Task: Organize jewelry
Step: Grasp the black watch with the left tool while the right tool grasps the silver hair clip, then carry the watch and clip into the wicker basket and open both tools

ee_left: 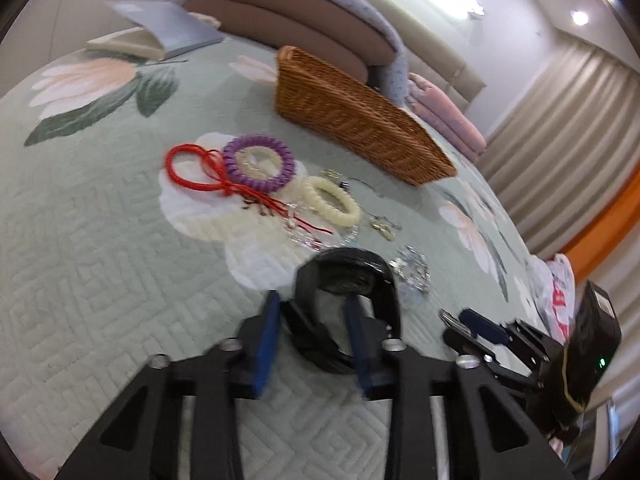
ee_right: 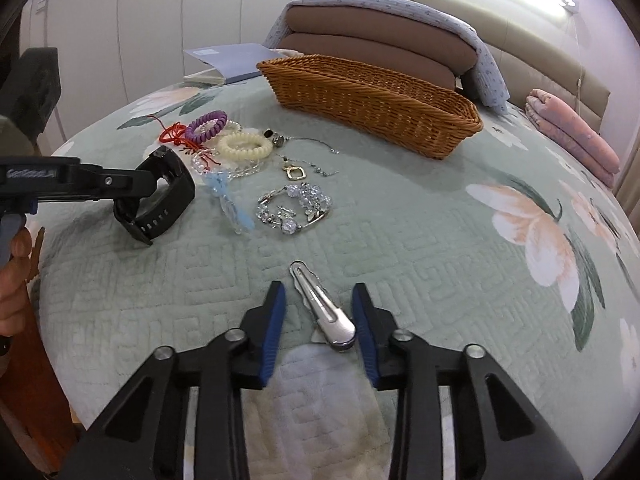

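Observation:
A black watch (ee_left: 344,264) stands on the green quilt with its strap between the fingers of my left gripper (ee_left: 310,300). The jaws are narrow, but a sliver of quilt shows beside the left pad, so they stay open. In the right wrist view the watch (ee_right: 176,184) sits at that gripper's tip. My right gripper (ee_right: 318,288) straddles a silver hair clip (ee_right: 316,300) lying flat. The right pad is against the clip's wide end and the left pad is clear of it. Beyond lie a purple coil tie (ee_left: 258,164), a cream coil tie (ee_left: 330,200), a red cord (ee_left: 188,168) and a crystal bracelet (ee_right: 296,204).
A wicker basket (ee_right: 372,104) stands behind the jewelry. A grey book (ee_right: 228,60), brown pillows (ee_right: 372,48) and a folded pink blanket (ee_right: 572,132) lie further back. A person's hand (ee_right: 12,280) is at the left, where the bed's edge drops off.

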A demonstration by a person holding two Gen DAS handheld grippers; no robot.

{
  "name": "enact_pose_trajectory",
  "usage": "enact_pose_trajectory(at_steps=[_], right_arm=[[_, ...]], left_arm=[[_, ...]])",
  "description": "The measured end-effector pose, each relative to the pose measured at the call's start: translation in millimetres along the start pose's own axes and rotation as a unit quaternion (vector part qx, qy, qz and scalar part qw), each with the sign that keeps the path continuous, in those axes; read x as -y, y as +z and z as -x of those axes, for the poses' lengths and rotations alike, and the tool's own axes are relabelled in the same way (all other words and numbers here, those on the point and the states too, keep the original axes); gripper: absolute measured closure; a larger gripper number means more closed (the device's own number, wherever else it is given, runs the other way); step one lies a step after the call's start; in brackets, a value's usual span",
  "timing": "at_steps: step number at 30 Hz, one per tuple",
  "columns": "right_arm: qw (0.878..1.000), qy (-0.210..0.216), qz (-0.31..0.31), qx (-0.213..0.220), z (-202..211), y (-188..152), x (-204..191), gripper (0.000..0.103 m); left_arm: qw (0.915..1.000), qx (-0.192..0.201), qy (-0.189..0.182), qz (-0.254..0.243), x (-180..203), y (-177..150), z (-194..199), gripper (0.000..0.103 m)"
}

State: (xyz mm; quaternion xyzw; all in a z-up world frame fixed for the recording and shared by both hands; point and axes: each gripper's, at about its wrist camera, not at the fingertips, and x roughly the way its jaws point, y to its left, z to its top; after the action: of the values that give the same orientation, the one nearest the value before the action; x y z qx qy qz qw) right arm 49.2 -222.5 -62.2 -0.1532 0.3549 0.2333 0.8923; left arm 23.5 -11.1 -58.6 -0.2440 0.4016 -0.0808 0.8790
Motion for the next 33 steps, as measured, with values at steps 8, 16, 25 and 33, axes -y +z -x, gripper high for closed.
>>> enact_pose_trajectory(at_steps=[8,16,25,33], right_arm=[[1.0,0.009,-0.022,0.018,8,2,2,0.087],[0.996,0.018,-0.063,0.063,29,29,14,0.087],[0.986,0.0,-0.095,0.135,37,118,36,0.087],[0.981,-0.023,-0.162,0.1,-39,203,90,0.087]], left_arm=[[0.9998,-0.011,-0.017,0.009,-4,8,-6,0.088],[0.999,0.007,-0.042,-0.016,10,23,4,0.089],[0.9936,0.077,-0.051,-0.065,49,108,24,0.089],[0.9907,0.093,-0.045,-0.088,60,208,-45,0.089]])
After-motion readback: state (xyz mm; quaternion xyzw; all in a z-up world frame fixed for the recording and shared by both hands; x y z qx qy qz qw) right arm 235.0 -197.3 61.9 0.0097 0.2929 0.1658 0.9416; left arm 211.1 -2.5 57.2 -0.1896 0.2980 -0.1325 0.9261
